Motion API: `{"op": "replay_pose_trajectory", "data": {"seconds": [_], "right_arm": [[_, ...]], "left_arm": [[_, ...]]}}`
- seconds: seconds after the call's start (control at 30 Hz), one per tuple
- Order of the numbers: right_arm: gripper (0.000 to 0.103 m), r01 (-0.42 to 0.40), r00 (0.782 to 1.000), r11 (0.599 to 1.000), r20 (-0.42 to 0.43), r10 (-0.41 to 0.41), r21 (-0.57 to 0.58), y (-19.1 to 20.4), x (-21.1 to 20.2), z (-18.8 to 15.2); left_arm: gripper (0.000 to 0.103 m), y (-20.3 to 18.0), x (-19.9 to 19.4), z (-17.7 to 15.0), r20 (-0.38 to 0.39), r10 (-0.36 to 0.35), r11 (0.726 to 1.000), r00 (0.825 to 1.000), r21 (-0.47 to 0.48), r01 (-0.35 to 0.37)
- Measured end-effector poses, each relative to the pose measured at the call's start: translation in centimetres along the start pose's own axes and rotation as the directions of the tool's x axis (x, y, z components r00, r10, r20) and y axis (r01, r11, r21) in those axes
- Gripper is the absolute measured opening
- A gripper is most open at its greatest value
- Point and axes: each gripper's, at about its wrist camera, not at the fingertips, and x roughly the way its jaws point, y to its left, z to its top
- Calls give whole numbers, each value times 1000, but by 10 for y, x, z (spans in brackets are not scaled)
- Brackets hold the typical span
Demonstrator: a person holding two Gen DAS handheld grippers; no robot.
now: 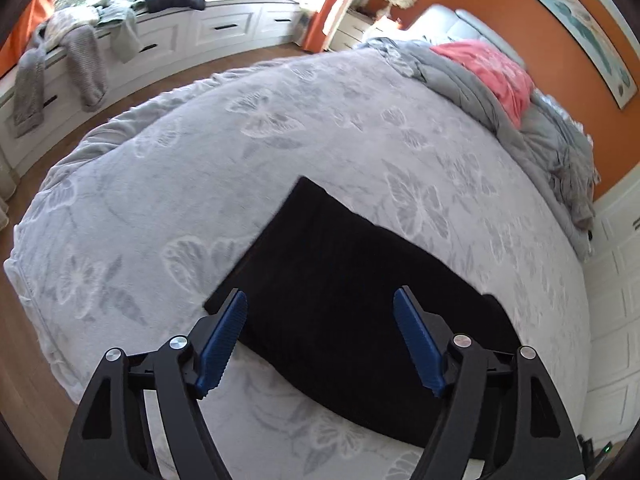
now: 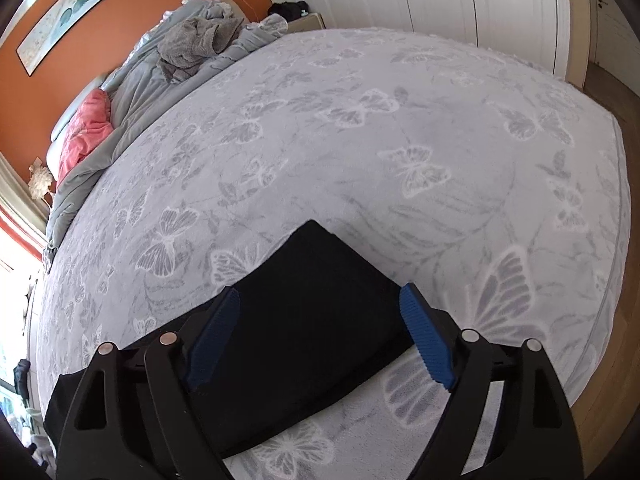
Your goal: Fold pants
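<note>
Now the black pants [image 1: 352, 300] lie folded into a compact, roughly rectangular stack on the bed [image 1: 280, 128], near its foot edge, flat on a pale grey blanket printed with white butterflies. Seen from the left wrist, the left gripper [image 1: 322, 300] hovers above the stack with its jaws spread wide; the blue ribbed pads [image 1: 222, 338] stand clear on either side and nothing is caught between them. From the right wrist, the right gripper [image 2: 320, 298] likewise hangs over the pants [image 2: 304, 320] with its jaws wide apart, the blue pads [image 2: 430, 344] free of the cloth, gripping nothing. One corner of the folded stack points up the bed toward the headboard end, and in the right view a looser part of the dark cloth runs toward the lower left, behind the gripper's frame. At the head of the bed a crumpled grey duvet [image 1: 480, 92] is bunched along the edge, with a pink pillow [image 1: 496, 72] lying on it against the orange wall [image 1: 560, 40]. Beyond the far side edge of the bed, a white window seat with drawers [image 1: 224, 24] carries several loose garments, some draped over its front. White closet doors [image 2: 440, 0] stand past the opposite side of the bed.
</note>
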Motion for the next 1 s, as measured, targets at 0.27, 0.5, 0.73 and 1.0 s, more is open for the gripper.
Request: {"op": "replay_pose_trajectory", "data": {"seconds": [0.27,0.5,0.73,1.0], "right_arm": [[34,87,994,992,-61,-93,-95,-11,55,-1],[12,209,978,952,45,-205,-223,0,27,9],[23,73,989,981,142,-47,-182,7,-28,15],[20,-63,974,878,-220,-49,-475,119,80,-49]], "left_arm": [[73,-36,72,-28,-112,124,987,986,115,-111],[76,-50,81,-44,-60,242,949,968,222,-224],[76,-61,73,-46,-25,223,946,974,246,-211],[82,-119,99,-43,-121,110,946,987,316,-66]]}}
